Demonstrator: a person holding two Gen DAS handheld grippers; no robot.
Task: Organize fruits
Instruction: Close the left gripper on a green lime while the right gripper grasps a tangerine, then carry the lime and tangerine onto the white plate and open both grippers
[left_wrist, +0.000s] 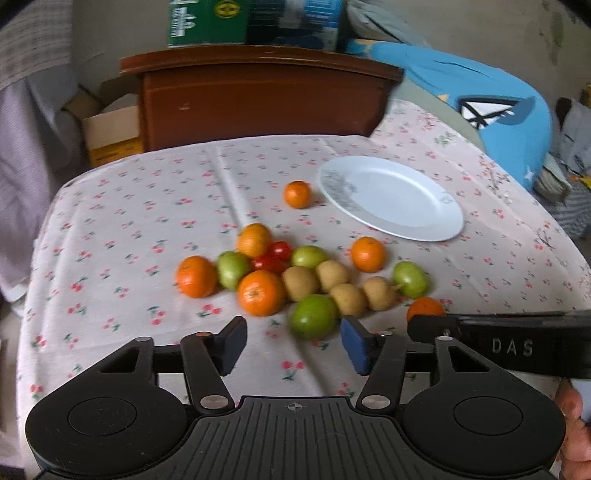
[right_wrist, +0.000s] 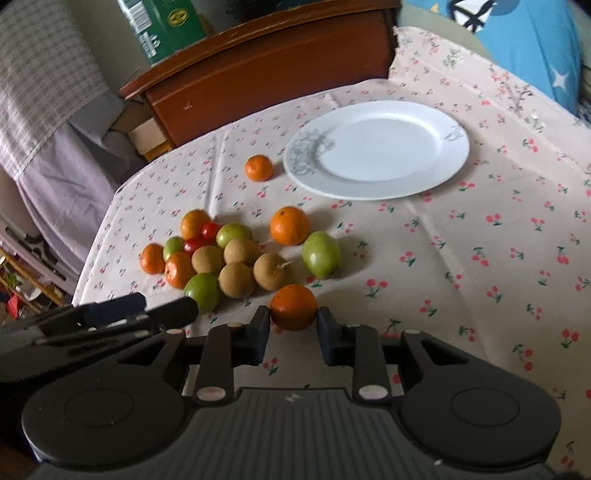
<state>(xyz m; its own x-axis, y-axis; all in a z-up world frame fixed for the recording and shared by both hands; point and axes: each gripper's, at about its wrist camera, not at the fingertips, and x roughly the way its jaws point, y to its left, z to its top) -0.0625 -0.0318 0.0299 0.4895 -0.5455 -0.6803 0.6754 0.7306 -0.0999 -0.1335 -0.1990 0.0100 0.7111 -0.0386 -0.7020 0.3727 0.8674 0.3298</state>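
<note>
A pile of fruit lies on the cherry-print cloth: oranges, green fruits, brown round fruits (left_wrist: 300, 282) and red tomatoes (left_wrist: 275, 254). My right gripper (right_wrist: 293, 321) is shut on an orange (right_wrist: 293, 306) at the pile's near edge, low over the cloth. From the left wrist view, that orange (left_wrist: 424, 308) peeks above the right gripper (left_wrist: 419, 326). My left gripper (left_wrist: 293, 334) is open, with a green fruit (left_wrist: 314, 315) just beyond its tips, closer to the blue pad (left_wrist: 354, 345); no pad presses on it. An empty white plate (right_wrist: 376, 147) lies beyond the pile on the right.
A lone small orange (right_wrist: 258, 168) sits left of the plate (left_wrist: 388, 195). A brown wooden cabinet (left_wrist: 258, 99) stands behind the table, cardboard boxes (left_wrist: 107, 125) to its left. A blue cushion (left_wrist: 491, 107) lies at the far right. A hand (left_wrist: 574, 424) shows at the right edge.
</note>
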